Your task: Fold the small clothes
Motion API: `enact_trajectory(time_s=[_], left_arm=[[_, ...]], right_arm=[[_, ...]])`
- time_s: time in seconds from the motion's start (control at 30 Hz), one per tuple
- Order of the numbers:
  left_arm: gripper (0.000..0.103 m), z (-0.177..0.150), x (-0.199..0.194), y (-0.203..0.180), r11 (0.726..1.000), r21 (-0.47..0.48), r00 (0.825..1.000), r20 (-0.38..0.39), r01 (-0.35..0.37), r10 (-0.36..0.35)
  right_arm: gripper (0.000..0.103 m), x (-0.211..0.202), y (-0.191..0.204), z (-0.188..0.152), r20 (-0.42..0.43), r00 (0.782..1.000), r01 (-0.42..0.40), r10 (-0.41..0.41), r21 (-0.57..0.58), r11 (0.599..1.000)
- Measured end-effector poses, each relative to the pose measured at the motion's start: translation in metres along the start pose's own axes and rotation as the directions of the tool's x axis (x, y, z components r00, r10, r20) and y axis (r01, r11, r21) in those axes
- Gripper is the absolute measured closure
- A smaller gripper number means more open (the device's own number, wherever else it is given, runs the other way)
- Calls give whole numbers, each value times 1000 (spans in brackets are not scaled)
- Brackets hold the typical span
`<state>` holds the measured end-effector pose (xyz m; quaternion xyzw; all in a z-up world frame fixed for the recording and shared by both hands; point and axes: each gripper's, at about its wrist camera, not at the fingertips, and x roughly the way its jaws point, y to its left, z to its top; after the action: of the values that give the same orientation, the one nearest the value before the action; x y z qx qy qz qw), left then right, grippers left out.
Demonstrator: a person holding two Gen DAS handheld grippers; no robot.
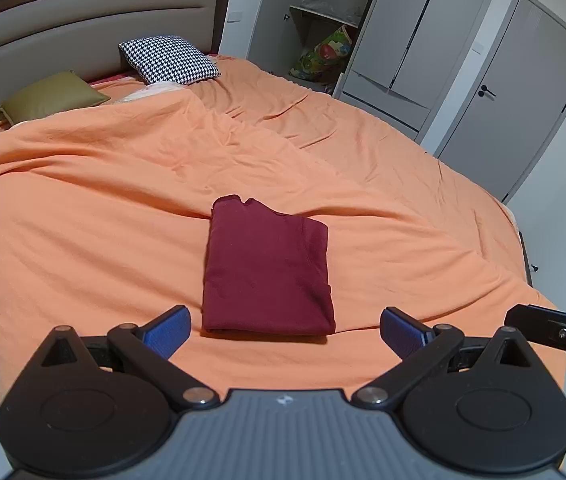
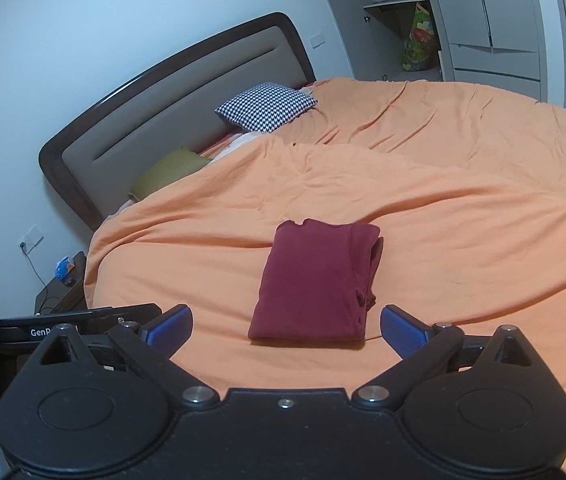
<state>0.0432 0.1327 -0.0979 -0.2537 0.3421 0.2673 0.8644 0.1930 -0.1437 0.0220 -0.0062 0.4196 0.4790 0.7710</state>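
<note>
Orange bedspread (image 1: 83,200), folded garment (image 1: 267,268) beyond jaws

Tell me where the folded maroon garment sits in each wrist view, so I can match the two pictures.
Left wrist view: the folded maroon garment lies centre frame on the orange bedspread, just beyond the open fingertips.
Right wrist view: the garment lies slightly right of centre, its layered edge facing right.
Shared landmark: the houndstooth pillow by the headboard, up and to the left of the garment in both.
</note>
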Motion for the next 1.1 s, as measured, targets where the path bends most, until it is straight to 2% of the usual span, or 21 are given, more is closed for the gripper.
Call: enact_trajectory(time_s=[1.1], left_arm=[[0, -5, 2, 3, 1000, -11, 1000, -18, 6, -6]], right_arm=[[3, 2, -5, 0, -21, 1000, -9, 10, 21, 1000]])
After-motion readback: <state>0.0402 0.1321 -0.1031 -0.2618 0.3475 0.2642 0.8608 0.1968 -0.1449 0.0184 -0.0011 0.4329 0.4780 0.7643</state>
